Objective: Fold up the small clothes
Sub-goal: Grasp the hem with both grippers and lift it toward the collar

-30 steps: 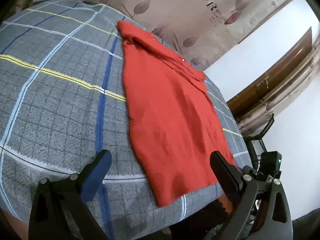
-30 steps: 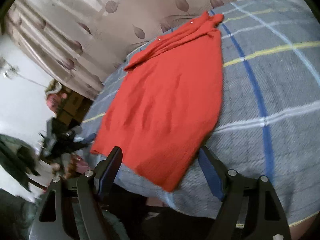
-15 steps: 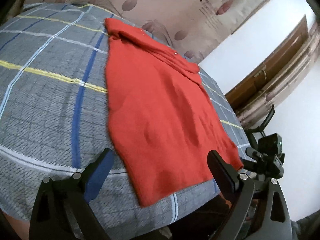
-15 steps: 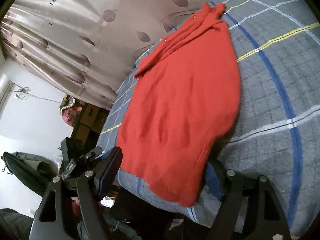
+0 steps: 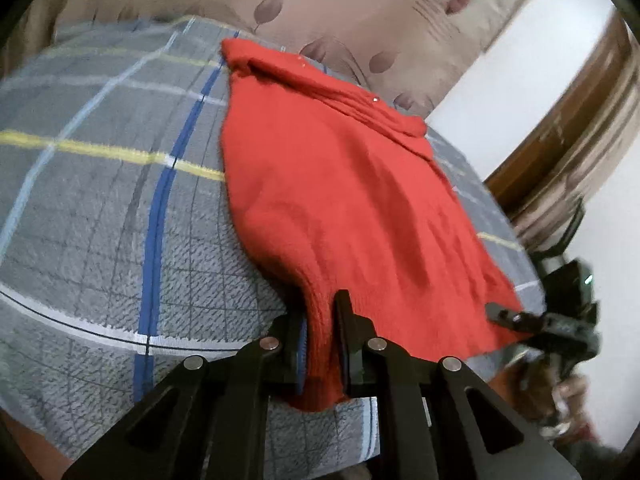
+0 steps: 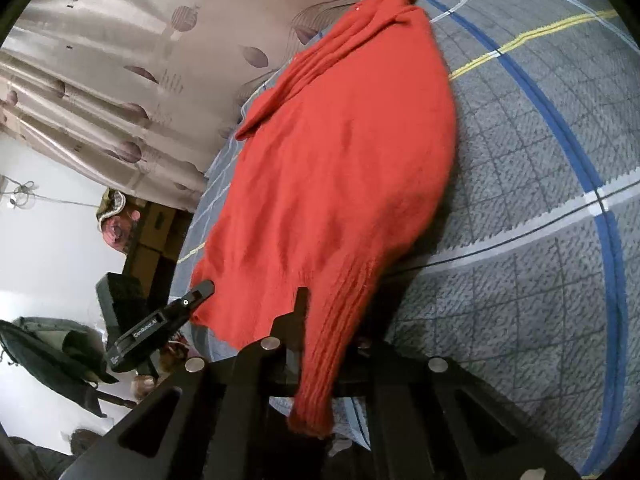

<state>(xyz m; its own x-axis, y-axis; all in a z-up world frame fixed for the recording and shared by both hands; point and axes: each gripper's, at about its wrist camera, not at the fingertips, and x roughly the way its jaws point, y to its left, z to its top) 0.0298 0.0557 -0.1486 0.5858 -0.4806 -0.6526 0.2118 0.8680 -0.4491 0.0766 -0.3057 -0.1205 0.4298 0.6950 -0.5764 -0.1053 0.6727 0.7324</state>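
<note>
A red knit sweater lies spread on a grey plaid bedsheet, its collar at the far end. My left gripper is shut on the sweater's near hem corner, which bunches up between the fingers. My right gripper is shut on the other near hem corner of the sweater; ribbed hem cloth hangs down past the fingers. The right gripper also shows at the right edge of the left wrist view, and the left gripper at the left of the right wrist view.
A leaf-patterned curtain hangs behind the bed. A wooden door frame stands at the right. Cardboard boxes and dark bags sit beside the bed. The bed's near edge is just below the grippers.
Both grippers have moved forward onto the sweater's near hem corners and shut on them. The hem corners are now bunched and lifted off the sheet.
</note>
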